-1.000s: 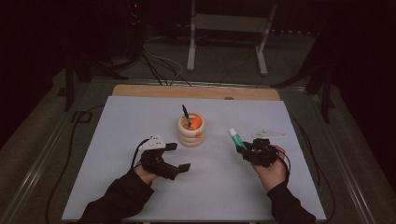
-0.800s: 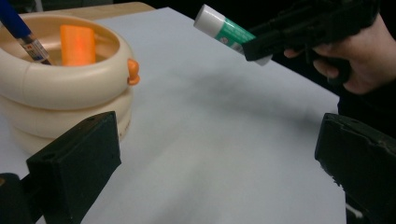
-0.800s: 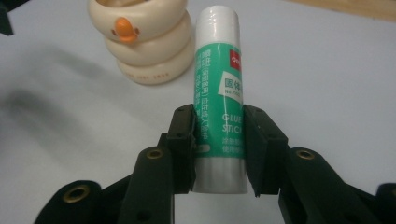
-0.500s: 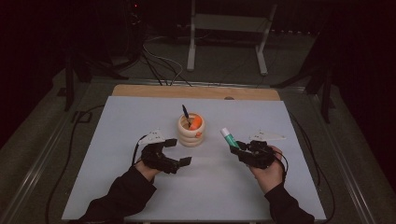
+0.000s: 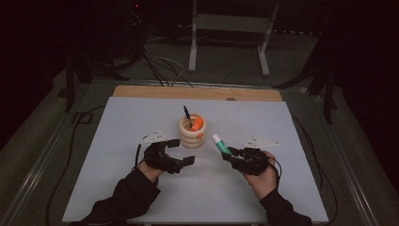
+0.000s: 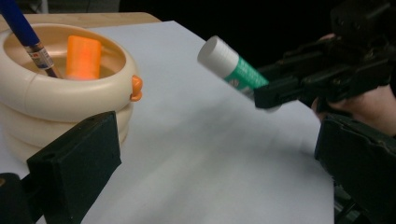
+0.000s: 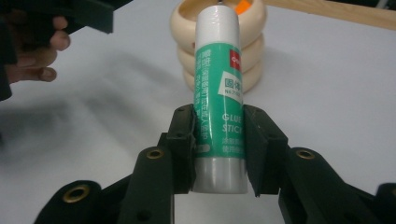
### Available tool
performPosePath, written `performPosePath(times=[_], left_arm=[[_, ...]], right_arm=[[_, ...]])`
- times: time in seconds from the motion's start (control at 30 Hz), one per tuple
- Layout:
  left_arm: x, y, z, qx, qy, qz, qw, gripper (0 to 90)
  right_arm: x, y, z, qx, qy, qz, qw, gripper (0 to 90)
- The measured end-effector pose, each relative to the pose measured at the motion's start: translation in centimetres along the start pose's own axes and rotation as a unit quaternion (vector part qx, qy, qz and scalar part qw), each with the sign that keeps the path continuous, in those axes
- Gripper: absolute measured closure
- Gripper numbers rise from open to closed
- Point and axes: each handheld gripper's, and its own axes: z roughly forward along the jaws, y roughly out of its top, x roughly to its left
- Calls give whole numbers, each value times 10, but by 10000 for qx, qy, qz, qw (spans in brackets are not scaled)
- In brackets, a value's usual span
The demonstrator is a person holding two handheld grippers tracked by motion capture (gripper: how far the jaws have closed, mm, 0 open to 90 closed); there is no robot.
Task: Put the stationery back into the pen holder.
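Observation:
A green and white glue stick (image 7: pixel 219 88) is clamped between the jaws of my right gripper (image 7: pixel 218 149), white cap pointing toward a cream ringed pot (image 5: pixel 193 132). Seen from above, the glue stick (image 5: pixel 220 144) is tilted up and left, just right of the pot. The pot (image 6: pixel 56 88) holds a blue pen (image 6: pixel 28 39) and an orange item (image 6: pixel 83 57). My left gripper (image 5: pixel 181 151) stands open beside the pot's near left side, nothing between its jaws; across from it the glue stick (image 6: pixel 233 70) hangs in the right gripper (image 6: pixel 280 91).
Everything rests on a white sheet (image 5: pixel 141 117) over the table, with a wooden strip (image 5: pixel 197 92) along its far edge. Cables (image 5: pixel 70 155) run beside the sheet at left. A metal stand (image 5: pixel 230 37) is on the floor beyond.
My right gripper has carried the glue stick leftward, closer to the pot. The left gripper has stayed by the pot.

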Motion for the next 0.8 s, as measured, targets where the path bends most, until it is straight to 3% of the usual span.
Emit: performPosePath(times=[0.13, 0.37, 0.53, 0.77, 0.8], left_arm=[[1, 1, 1, -105, -148, -196, 9996, 13], [-1, 4, 2, -248, -136, -208, 9994, 13], [-3, 3, 3, -393, -60, -261, 9989, 13], [-2, 4, 5, -374, -191, -587, 9974, 13], [-1, 4, 5, -416, -316, -675, 9964, 13]], right_arm=[[6, 0, 2, -57, 83, -31, 9999, 659], [18, 2, 4, -133, 270, -144, 9994, 659], [25, 5, 5, -190, 269, -204, 9992, 659], [33, 10, 8, -283, 425, -239, 9984, 659], [34, 10, 8, -293, 430, -257, 9983, 659]])
